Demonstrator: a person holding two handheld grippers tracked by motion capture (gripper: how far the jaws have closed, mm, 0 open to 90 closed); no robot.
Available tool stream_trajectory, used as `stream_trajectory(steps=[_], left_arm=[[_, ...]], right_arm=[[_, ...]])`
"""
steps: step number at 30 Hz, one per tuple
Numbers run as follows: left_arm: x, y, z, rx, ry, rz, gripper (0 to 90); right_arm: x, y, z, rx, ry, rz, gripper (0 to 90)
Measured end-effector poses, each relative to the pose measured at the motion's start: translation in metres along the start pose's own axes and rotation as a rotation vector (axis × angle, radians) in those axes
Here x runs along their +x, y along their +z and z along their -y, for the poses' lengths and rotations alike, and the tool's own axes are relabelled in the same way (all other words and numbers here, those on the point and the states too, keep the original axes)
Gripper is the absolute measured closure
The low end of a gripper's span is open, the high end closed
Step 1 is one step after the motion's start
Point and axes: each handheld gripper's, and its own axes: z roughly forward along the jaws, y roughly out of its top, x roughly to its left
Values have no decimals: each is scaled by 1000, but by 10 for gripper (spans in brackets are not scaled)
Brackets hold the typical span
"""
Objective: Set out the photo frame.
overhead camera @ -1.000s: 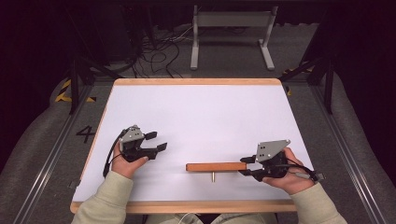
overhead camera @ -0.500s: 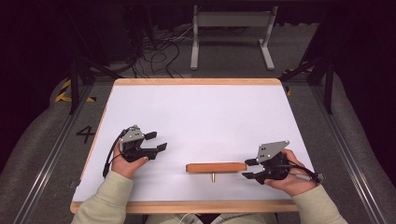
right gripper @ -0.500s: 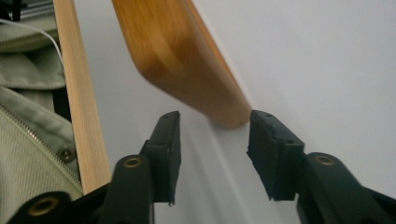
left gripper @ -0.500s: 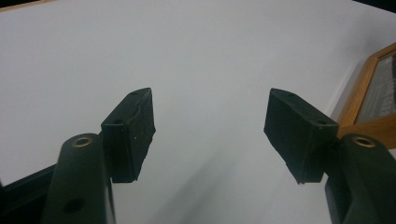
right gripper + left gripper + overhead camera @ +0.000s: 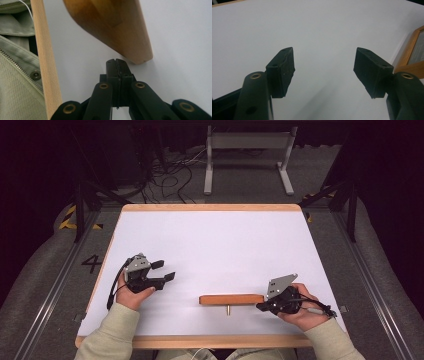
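High view: a long brown wooden piece (image 5: 231,299) with a small brass-coloured peg lay flat near the white table's (image 5: 210,245) front edge. The right gripper (image 5: 262,306) sat at its right end; the left gripper (image 5: 164,270) rested well apart.

Left gripper view: jaws stood wide, holding nothing.

Right gripper view: jaws were pressed together, just short of the piece's rounded end.

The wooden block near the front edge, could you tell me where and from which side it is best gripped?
Probably across the narrow width of the wooden block, at its right end, approached by the right gripper, now shut beside it. It lies flat and long; a small peg sticks out mid-length.
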Motion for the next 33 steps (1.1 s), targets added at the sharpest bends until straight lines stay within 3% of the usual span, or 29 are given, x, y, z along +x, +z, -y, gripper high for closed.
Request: stream_trajectory(steps=[8, 15, 24, 33], left_arm=[[-1, 0, 0, 6, 3, -7, 333], [-2, 0, 0, 7, 6, -5, 332], [-4, -4, 1, 18, 20, -18, 324], [-6, -11, 5, 18, 18, -36, 321]], right_arm=[[-4, 14, 4, -15, 35, -38, 900], [-7, 17, 4, -56, 66, -37, 900], [-14, 21, 2, -59, 87, -1, 900], [-28, 26, -7, -93, 155, 34, 900]])
